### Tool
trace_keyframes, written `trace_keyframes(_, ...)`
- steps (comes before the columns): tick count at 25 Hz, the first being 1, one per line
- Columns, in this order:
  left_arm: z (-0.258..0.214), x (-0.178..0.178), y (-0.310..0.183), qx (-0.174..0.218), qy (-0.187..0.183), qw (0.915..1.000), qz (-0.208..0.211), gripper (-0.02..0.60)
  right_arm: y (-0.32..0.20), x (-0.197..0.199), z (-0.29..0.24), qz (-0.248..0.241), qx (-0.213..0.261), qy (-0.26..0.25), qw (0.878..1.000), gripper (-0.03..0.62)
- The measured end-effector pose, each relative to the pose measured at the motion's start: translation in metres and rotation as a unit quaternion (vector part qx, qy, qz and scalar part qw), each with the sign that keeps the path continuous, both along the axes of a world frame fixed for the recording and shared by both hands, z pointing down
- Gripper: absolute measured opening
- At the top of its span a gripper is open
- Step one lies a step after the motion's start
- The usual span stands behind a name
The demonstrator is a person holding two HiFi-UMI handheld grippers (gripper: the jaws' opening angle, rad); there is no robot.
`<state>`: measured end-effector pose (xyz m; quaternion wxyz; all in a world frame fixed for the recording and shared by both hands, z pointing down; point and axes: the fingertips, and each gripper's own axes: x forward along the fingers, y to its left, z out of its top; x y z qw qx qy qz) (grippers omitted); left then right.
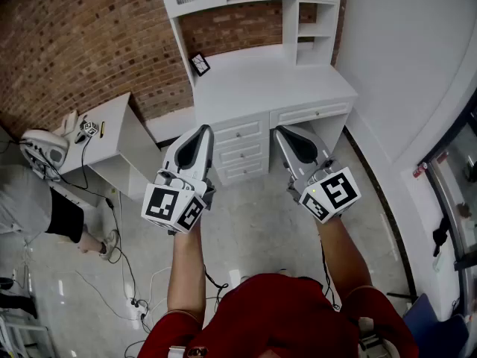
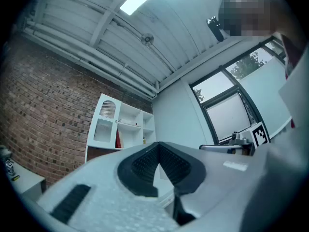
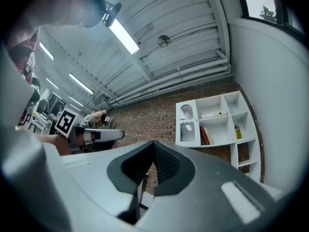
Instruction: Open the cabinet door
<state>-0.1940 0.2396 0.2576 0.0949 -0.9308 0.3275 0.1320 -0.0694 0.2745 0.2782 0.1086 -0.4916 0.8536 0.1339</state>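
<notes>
Head view looks steeply down; both gripper views, angled upward, share cabinet [image 3: 188,124].

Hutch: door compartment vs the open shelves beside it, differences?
Door compartment is shut behind a white door with glass panes, the top one arched; open shelves have no front. Door compartment's contents can't be made out; open shelves show a red book and a yellow item. Both white, same hutch.

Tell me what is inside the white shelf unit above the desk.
In the shelf unit, open compartments show a red book and a yellow item. The closed cabinet door, of ribbed glass, hides whatever is behind it.
</notes>
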Motion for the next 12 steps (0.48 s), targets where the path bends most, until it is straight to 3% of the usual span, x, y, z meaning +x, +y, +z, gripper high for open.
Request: trace_keyframes(12, 0.004, -0.030, 0.002, 0.001, 0.001, 0.9999, 0.012, 0.000, 0.003, -0.033, 0.001, 0.000, -0.004, -0.021, 1.000, 0.012)
